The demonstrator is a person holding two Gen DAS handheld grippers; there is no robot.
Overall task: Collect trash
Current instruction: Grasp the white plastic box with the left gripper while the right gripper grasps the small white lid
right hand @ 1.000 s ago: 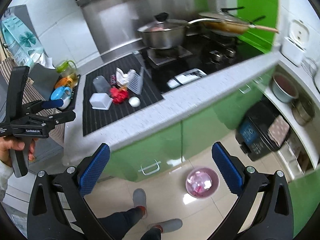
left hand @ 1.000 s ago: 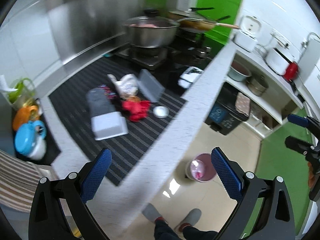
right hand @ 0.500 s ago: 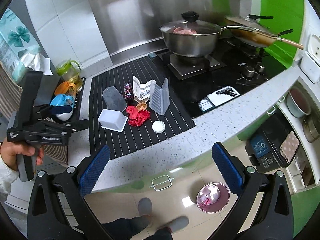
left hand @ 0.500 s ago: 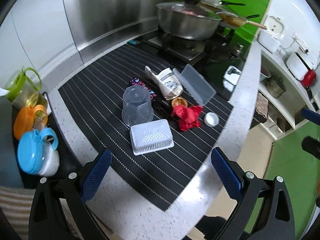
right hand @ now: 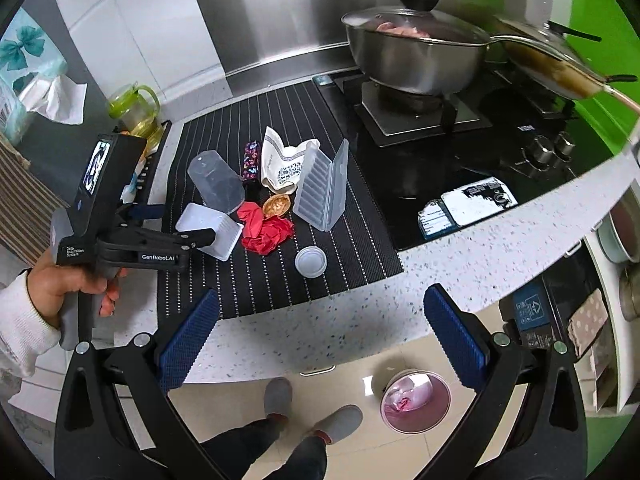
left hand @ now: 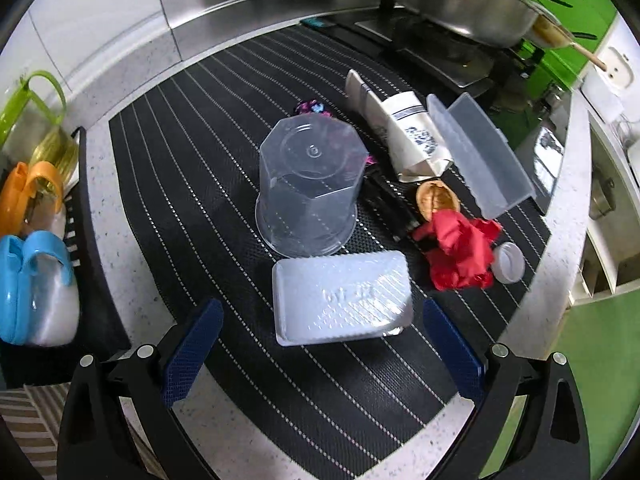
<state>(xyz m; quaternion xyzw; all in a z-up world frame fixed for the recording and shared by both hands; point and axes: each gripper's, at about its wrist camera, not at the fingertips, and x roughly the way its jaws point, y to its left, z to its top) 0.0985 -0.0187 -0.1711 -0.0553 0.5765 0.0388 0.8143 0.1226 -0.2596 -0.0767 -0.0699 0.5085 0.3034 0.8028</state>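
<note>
Upturned white rectangular plastic tray (left hand: pixel 340 296) framed between wide-spread left gripper (left hand: pixel 320 344) pads, unclamped, for straddling; right gripper (right hand: pixel 320 344) held back, released, empty.

Two pans (right hand: pixel 416 60), one bin (right hand: pixel 414 404), two slippers (right hand: pixel 280 398).

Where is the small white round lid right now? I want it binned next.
The small white round lid lies on the striped mat near the counter's front edge, just right of the crumpled red wrapper.
</note>
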